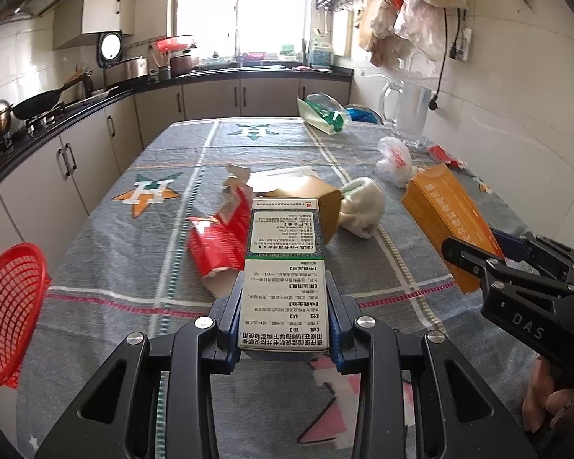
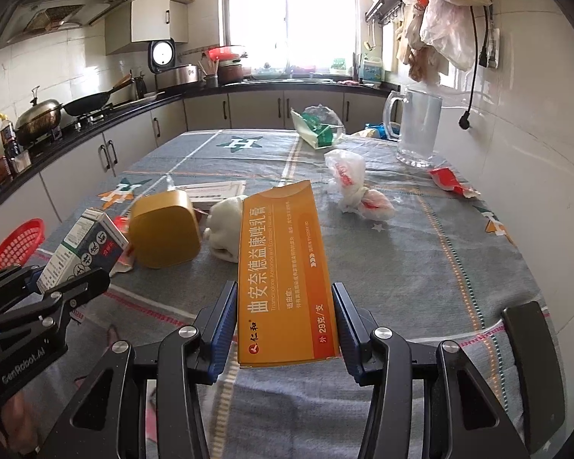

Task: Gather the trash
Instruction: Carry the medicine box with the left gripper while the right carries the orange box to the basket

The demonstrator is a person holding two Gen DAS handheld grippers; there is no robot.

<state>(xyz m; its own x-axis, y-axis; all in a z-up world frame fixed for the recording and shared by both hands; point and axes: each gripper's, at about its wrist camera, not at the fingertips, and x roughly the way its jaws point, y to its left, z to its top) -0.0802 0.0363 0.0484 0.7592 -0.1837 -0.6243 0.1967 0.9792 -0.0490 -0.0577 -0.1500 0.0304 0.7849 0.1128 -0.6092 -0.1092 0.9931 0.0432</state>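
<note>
Two boxes held above the table (image 1: 141,267)
The green box (image 1: 283,267) is clamped in the left hand-held gripper (image 1: 285,329), the orange box (image 2: 287,287) in the right hand-held gripper (image 2: 285,329); carrying to the red basket (image 1: 9,313) at 9 o'clock seems required next

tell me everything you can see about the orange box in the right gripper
The long orange cardboard medicine box is flat and rectangular, printed with white Chinese text and a white strip near its lower end. The right gripper clamps its near end between blue-padded fingers, so it sticks forward, raised above the grey patterned tablecloth.
</note>
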